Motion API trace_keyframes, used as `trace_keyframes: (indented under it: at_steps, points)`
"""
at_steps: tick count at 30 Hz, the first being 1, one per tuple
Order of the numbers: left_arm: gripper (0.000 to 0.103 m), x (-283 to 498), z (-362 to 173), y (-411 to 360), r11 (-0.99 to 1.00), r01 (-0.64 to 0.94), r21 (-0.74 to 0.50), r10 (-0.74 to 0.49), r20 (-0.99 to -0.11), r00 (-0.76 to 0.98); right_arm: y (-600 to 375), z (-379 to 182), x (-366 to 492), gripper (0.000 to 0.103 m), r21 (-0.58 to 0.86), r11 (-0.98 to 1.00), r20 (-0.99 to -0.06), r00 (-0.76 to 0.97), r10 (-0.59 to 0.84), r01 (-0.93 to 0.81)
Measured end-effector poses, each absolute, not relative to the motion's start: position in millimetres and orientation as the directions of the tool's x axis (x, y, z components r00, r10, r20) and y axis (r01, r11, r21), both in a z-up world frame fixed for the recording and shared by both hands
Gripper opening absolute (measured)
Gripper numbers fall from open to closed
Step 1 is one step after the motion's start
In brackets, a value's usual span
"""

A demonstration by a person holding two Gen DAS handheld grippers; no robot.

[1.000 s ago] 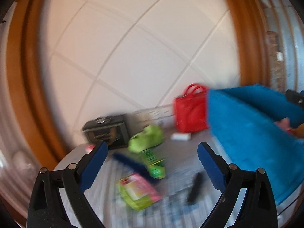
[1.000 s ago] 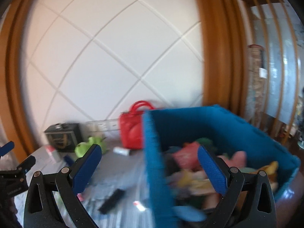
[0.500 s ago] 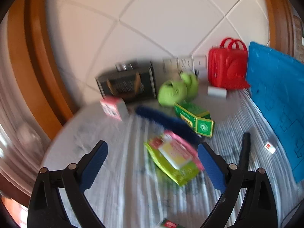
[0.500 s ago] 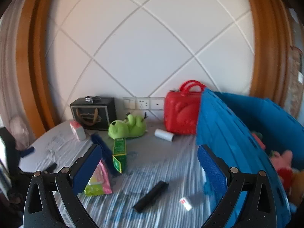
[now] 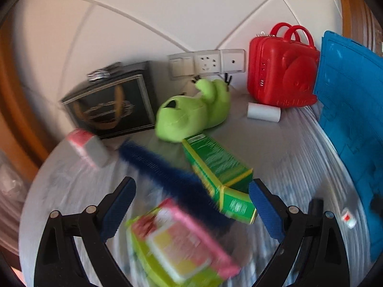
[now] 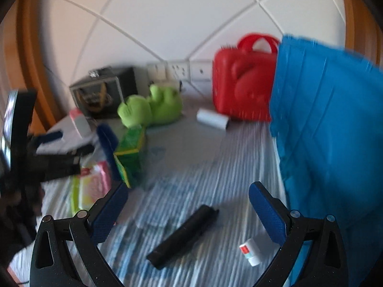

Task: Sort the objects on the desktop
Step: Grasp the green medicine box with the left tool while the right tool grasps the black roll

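My left gripper is open and empty above a pink and yellow-green packet, a dark blue brush and a green box. A green plush toy and a white roll lie farther back. My right gripper is open and empty above a black stick-shaped object; a small white tube lies by its right finger. The blue basket stands at the right. The left gripper shows at the left of the right wrist view.
A red toy suitcase and a black gift bag stand against the wall, under wall sockets. A small pink and white box lies at the left. The striped tablecloth covers the round table.
Both grippers have tilted down and moved closer to the table. The left view now sits right over the packet and brush; the right view has swung left from the basket to the black object.
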State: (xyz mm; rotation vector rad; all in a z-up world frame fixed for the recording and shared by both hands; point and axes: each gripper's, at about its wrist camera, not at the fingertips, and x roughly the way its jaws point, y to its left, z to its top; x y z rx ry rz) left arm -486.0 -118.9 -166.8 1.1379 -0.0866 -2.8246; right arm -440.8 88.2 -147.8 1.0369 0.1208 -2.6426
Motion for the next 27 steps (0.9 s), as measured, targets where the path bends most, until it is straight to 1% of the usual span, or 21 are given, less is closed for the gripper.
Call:
trace_keyframes:
  at_steps: [5, 10, 14, 15, 16, 19, 21, 22, 23, 24, 25, 26, 27]
  points:
    - [0.097, -530, -182, -104, -0.997, 0.048, 0.065, -0.08, -0.711, -0.698, 94, -182, -462, 0.102, 0.029, -0.962, -0.733, -0.649, -0.204, 0.27]
    - [0.097, -560, -200, -96, -0.997, 0.04, 0.072, -0.08, -0.744, -0.664, 97, -229, -468, 0.102, 0.09, -0.979, -0.836, -0.521, -0.174, 0.182]
    - [0.097, -583, -222, -101, -0.996, 0.066, 0.066, -0.093, -0.787, -0.609, 85, -256, -470, 0.102, 0.083, -0.981, -0.879, -0.45, -0.154, 0.175]
    - [0.096, -586, -228, -103, -0.996, 0.066, 0.055, -0.084, -0.799, -0.596, 81, -263, -471, 0.102, 0.073, -0.982, -0.889, -0.434, -0.144, 0.177]
    - [0.093, -588, -233, -105, -0.997, 0.065, 0.05, -0.079, -0.806, -0.587, 79, -268, -472, 0.101, 0.065, -0.982, -0.896, -0.424, -0.136, 0.176]
    - [0.088, -591, -249, -109, -0.996, 0.07, 0.063, -0.091, -0.827, -0.555, 75, -283, -472, 0.09, 0.036, -0.983, -0.913, -0.394, -0.106, 0.179]
    - [0.077, -590, -256, -112, -0.997, 0.071, 0.037, -0.07, -0.838, -0.541, 76, -289, -473, 0.074, 0.048, -0.982, -0.919, -0.378, -0.115, 0.182]
    - [0.069, -589, -259, -114, -0.998, 0.062, 0.013, -0.044, -0.847, -0.53, 77, -290, -473, 0.069, 0.053, -0.981, -0.918, -0.378, -0.121, 0.185]
    - [0.067, -589, -262, -114, -0.998, 0.057, 0.008, -0.036, -0.853, -0.52, 76, -290, -473, 0.056, 0.05, -0.98, -0.918, -0.378, -0.122, 0.195]
    - [0.065, -586, -262, -113, -0.999, 0.046, 0.009, -0.032, -0.85, -0.526, 74, -290, -473, 0.053, 0.033, -0.978, -0.917, -0.383, -0.112, 0.207]
    - [0.059, -584, -261, -111, -0.999, 0.034, 0.011, -0.028, -0.846, -0.533, 74, -290, -474, 0.053, 0.037, -0.976, -0.917, -0.38, -0.119, 0.216]
    - [0.054, -581, -259, -108, -1.0, 0.016, 0.023, -0.028, -0.841, -0.54, 75, -290, -474, 0.05, 0.042, -0.975, -0.916, -0.381, -0.125, 0.219]
    - [0.053, -578, -258, -105, -1.0, -0.001, 0.03, -0.024, -0.839, -0.544, 76, -289, -474, 0.048, 0.05, -0.974, -0.916, -0.378, -0.133, 0.223]
